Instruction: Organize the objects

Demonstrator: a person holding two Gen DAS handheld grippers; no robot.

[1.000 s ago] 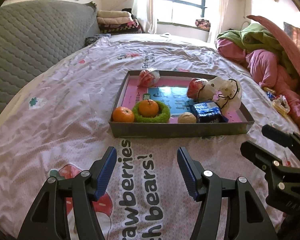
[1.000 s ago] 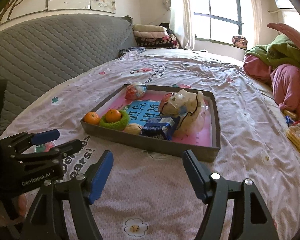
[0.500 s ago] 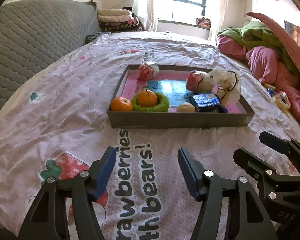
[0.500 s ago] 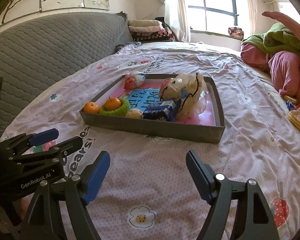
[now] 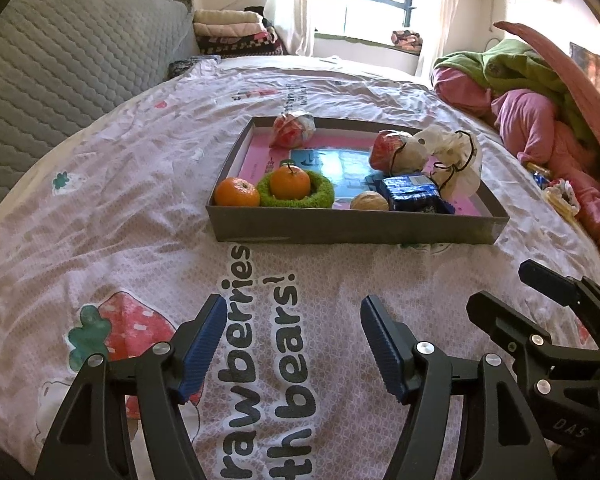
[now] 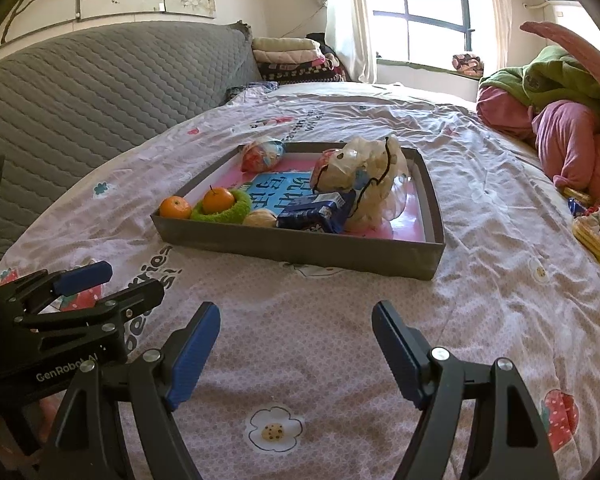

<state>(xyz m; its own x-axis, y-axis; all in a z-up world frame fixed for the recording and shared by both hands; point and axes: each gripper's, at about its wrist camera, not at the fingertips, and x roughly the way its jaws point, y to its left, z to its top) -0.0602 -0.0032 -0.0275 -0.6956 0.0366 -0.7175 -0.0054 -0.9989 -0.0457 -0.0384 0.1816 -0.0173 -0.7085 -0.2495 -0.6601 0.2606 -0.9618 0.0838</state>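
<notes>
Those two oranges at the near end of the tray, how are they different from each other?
One orange sits inside a fuzzy green ring; the other orange lies bare on the tray floor, in the near corner. The ringed orange shows a dark stem standing on top; the bare orange shows only a small pale spot. The ringed one sits a bit higher. Both are round, orange, similar in size, and untouched by either tool.

We see a matt grey cardboard tray (image 5: 356, 226), a crinkly plastic bag (image 5: 456, 152), a fuzzy green ring (image 5: 324, 194), and printed cloth on the bed (image 5: 140, 208).
</notes>
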